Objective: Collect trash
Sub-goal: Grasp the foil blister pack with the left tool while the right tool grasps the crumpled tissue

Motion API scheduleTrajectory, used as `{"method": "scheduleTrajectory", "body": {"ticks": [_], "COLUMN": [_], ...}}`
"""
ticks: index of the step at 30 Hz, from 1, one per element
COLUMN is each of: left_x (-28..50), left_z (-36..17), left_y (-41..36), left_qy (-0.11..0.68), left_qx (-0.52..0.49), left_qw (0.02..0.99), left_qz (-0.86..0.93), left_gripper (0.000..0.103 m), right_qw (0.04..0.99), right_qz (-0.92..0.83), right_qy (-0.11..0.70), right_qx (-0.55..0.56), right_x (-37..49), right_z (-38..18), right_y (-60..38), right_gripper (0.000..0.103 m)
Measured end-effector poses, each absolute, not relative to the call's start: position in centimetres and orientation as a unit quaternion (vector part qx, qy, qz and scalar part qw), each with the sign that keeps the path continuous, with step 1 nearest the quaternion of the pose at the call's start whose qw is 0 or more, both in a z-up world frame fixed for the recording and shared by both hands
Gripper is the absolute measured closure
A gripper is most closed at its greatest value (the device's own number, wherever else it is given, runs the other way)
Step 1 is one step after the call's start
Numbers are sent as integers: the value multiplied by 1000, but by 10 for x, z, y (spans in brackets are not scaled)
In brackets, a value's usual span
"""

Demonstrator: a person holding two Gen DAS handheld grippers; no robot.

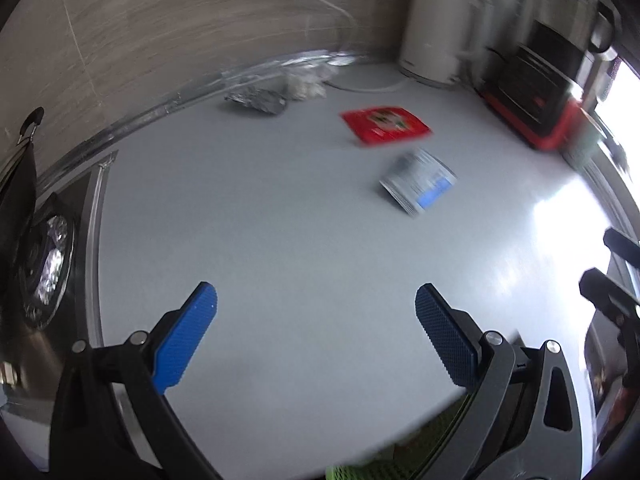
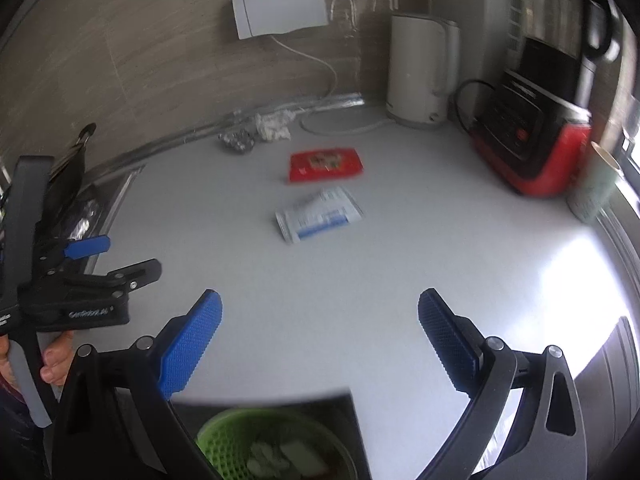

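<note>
A red snack packet (image 1: 386, 125) (image 2: 326, 164) lies flat on the grey counter (image 1: 280, 220). Just in front of it lies a white-and-blue sachet (image 1: 418, 182) (image 2: 320, 214). By the back wall sit a crumpled foil scrap (image 1: 256, 100) (image 2: 237, 141) and a crumpled pale wrapper (image 1: 306, 82) (image 2: 274, 125). My left gripper (image 1: 316, 300) (image 2: 132, 256) is open and empty, well short of the packets. My right gripper (image 2: 320, 308) is open and empty too; its black fingers (image 1: 608, 288) show at the left wrist view's right edge. A green mesh basket (image 2: 224, 440) below the counter edge holds some scraps.
A white kettle (image 2: 420, 68) stands at the back right with its cord on the counter. A red-and-black appliance (image 2: 524, 136) and a cup (image 2: 592, 188) are on the right. A foil-lined hob (image 1: 44, 264) borders the left. A hand (image 2: 56, 356) holds the left gripper.
</note>
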State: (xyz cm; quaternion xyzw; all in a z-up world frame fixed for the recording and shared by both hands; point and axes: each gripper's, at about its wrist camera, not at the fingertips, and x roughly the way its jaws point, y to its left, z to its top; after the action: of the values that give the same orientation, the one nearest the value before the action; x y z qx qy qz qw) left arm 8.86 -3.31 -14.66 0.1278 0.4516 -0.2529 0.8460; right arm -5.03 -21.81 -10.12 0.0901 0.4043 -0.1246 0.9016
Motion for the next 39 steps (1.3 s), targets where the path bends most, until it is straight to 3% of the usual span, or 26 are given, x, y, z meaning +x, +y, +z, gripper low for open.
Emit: {"method": "scheduleTrajectory", "body": {"ticks": [20, 31, 34, 36, 37, 39], "left_x": [340, 398, 405, 411, 413, 416], "left_z": [-167, -178, -180, -182, -183, -185], "left_y": [-50, -64, -67, -70, -70, -73], "left_qy": [495, 519, 522, 526, 528, 532], "left_qx": [13, -25, -27, -30, -32, -39], "left_qw": [858, 847, 846, 844, 843, 840], "left_qz": [-137, -113, -107, -103, -102, -99], "left_gripper": [8, 8, 8, 8, 8, 8], "right_qw": [912, 900, 895, 889, 887, 883], "right_qz": [-82, -44, -38, -35, -31, -28], "right_qy": [397, 426, 438, 453, 456, 464], "right_qx": [65, 81, 71, 67, 68, 71], "right_x": [235, 344, 361, 369, 371, 372], "right_z": [-148, -185, -195, -204, -206, -212], "right_y": [-240, -258, -255, -255, -256, -258], "right_gripper": [5, 7, 19, 38, 42, 74]}}
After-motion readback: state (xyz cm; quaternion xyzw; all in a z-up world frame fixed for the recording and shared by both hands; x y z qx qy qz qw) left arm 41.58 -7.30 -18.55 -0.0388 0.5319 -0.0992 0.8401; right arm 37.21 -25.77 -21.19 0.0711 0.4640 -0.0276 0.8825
